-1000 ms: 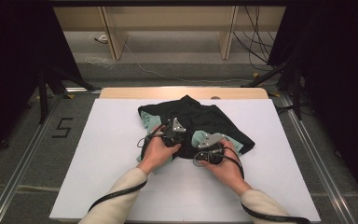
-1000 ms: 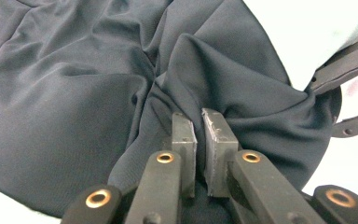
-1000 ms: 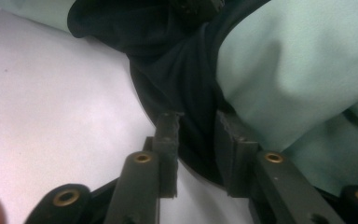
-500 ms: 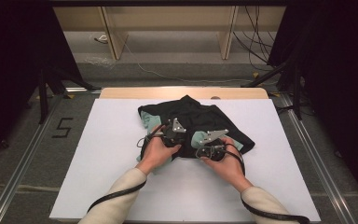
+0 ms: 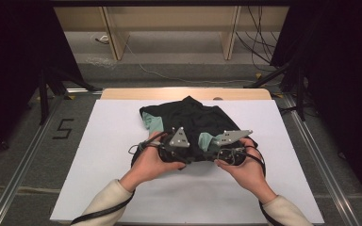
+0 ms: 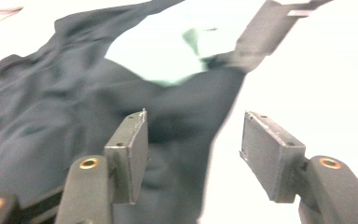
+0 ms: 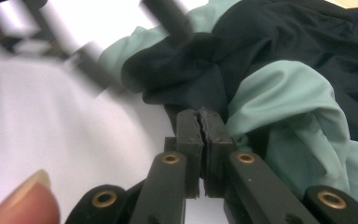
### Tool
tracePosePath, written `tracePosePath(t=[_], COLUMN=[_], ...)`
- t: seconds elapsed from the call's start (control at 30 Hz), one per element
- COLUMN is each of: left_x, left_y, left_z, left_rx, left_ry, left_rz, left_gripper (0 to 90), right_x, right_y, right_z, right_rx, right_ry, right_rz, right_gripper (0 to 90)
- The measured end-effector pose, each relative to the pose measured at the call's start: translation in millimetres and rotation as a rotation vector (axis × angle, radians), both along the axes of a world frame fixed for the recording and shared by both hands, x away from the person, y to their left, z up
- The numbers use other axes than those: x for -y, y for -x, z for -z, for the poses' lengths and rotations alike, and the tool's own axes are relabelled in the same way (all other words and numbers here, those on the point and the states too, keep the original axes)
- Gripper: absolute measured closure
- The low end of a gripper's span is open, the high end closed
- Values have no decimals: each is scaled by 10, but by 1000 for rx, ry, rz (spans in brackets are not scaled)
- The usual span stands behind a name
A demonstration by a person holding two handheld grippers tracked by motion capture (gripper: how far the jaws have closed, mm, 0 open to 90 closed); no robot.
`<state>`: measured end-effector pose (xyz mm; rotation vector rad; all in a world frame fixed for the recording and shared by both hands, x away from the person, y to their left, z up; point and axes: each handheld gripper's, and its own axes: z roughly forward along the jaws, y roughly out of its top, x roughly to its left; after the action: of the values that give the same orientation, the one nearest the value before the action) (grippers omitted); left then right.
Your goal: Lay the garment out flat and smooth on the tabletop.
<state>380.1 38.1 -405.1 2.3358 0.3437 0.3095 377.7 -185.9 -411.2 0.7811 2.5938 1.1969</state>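
Note:
A crumpled black garment (image 5: 188,117) with a mint-green lining (image 7: 284,93) lies on the white table (image 5: 99,141). My left gripper (image 5: 187,157) hovers at its near edge. In the left gripper view the left gripper (image 6: 193,135) has just been opening its jaws. They stand apart over the dark cloth (image 6: 51,116), and neither pad presses on it. My right gripper (image 5: 213,154) is beside it, to the right. In the right gripper view the right gripper (image 7: 200,121) has its pads closed together on a fold of the black fabric (image 7: 186,70) at the hem.
A wooden strip (image 5: 184,93) borders the table's far edge. Beyond it are shelf uprights (image 5: 115,37) and loose cables (image 5: 259,42) on the floor. Metal rails (image 5: 23,155) run along both sides, with white table surface left and right of the garment.
Both hands have lifted a little at the garment's near edge. The left jaws, shut earlier, now stand apart and have let go of the cloth. The right gripper stays closed on it.

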Motion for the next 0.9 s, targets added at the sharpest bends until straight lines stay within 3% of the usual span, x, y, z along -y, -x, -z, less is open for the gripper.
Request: tracePosePath(t=[0.13,0.2,0.23,0.3,0.37,0.43,0.47,0.57,0.67,0.73,0.83,0.9], left_x=[163,206,217,219,206,177,159,114,106,114,123,117], left_y=[12,-14,-22,-29,-44,-62,-71,-86,-87,-82,-59,-59], left_z=[158,236,257,264,239,215,205,186,168,155,129,108], left_rx=[91,127,129,124,142,155,159,167,177,186,195,203], left_ry=[-55,-88,-88,-67,-50,-30,-24,-1,11,16,33,31], left_rz=[44,50,43,13,-35,-73,-87,-117,-121,-117,-119,-116], left_gripper=[389,497,594,773,849,857,858,858,857,857,857,856], right_x=[-43,-70,-79,-77,-58,-16,7,98,173,204,192,154], right_y=[25,43,48,44,32,18,14,-6,-6,-16,-80,-127], right_z=[-36,-53,-60,-61,-54,-52,-59,-64,48,182,328,370], right_rx=[-2,0,4,12,18,27,40,89,48,40,76,94], right_ry=[-4,-6,-8,-10,-17,-31,-30,10,63,108,175,155], right_rz=[-13,-21,-27,-27,-29,-26,-20,-12,-47,-42,-41,-42], right_gripper=[880,880,892,890,882,820,747,602,466,441,441,478])
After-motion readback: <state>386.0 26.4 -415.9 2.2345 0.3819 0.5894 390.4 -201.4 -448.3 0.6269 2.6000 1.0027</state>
